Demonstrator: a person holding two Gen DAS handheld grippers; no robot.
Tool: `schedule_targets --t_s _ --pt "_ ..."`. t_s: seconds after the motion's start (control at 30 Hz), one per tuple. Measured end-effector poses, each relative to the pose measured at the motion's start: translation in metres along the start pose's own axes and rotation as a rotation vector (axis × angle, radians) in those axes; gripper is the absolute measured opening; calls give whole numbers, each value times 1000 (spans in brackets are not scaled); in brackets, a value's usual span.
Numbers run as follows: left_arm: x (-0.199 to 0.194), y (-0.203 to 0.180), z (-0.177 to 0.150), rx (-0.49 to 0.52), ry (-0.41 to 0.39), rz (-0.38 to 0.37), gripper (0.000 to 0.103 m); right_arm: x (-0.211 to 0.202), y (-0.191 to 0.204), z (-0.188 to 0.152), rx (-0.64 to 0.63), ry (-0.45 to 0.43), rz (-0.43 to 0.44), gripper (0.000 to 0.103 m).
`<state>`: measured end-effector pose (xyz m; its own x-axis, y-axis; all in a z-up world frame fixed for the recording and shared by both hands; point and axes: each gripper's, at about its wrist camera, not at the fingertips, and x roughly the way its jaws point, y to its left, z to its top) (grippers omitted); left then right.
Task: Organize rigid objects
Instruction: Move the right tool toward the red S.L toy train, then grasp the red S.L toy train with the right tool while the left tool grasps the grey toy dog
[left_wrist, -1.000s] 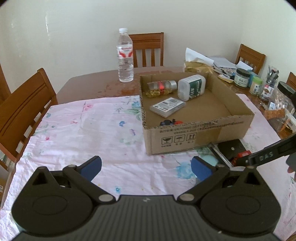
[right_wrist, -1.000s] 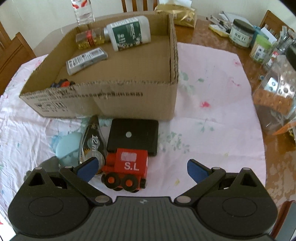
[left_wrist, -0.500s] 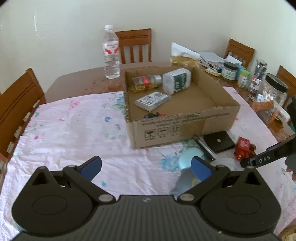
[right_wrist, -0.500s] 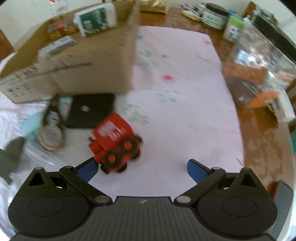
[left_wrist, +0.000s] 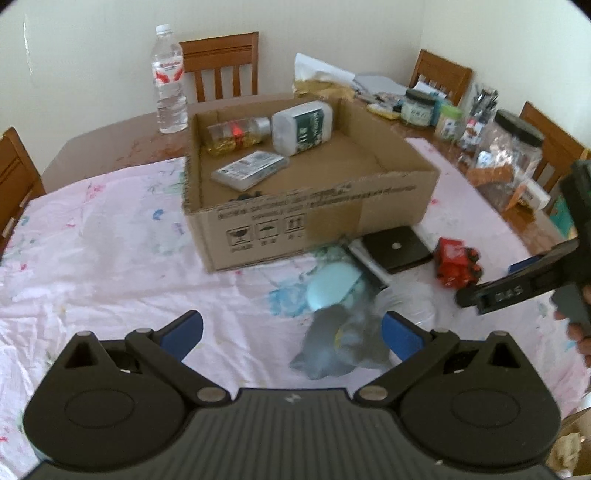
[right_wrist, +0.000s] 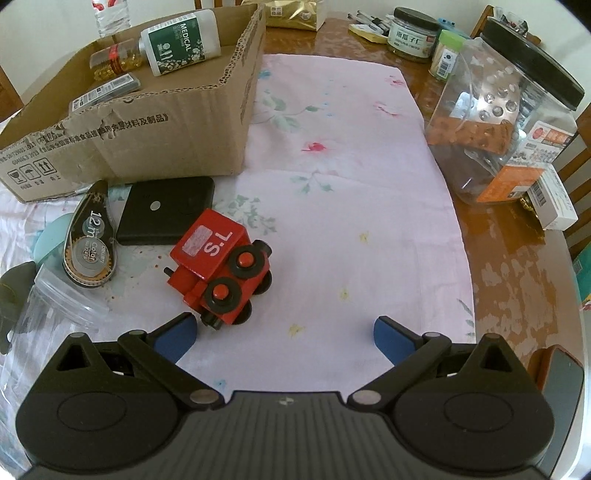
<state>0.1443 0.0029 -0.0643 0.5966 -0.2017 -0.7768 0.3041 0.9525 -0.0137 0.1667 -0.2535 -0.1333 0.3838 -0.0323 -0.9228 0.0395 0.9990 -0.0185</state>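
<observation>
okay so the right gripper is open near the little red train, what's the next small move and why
Probably shift the right gripper slightly left and forward to straddle the red toy train. Its jaws are open and empty, and the train lies tipped on the cloth, off toward the left finger, outside the cardboard box.

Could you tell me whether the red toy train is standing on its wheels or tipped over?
Tipped over. The red toy train lies on its side on the cloth, its black wheels facing up and the "S.L" label skewed.
</observation>
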Motion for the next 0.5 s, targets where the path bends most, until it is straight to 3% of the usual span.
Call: schedule_targets --t_s 0.27,0.5 --pt "-6 36 -5 -69 -25 40 103 0 1 0 3 -3 -4 103" --pt "-5 63 -5 -76 -21 209 102 -1 2 -3 -12 -16 3 103"
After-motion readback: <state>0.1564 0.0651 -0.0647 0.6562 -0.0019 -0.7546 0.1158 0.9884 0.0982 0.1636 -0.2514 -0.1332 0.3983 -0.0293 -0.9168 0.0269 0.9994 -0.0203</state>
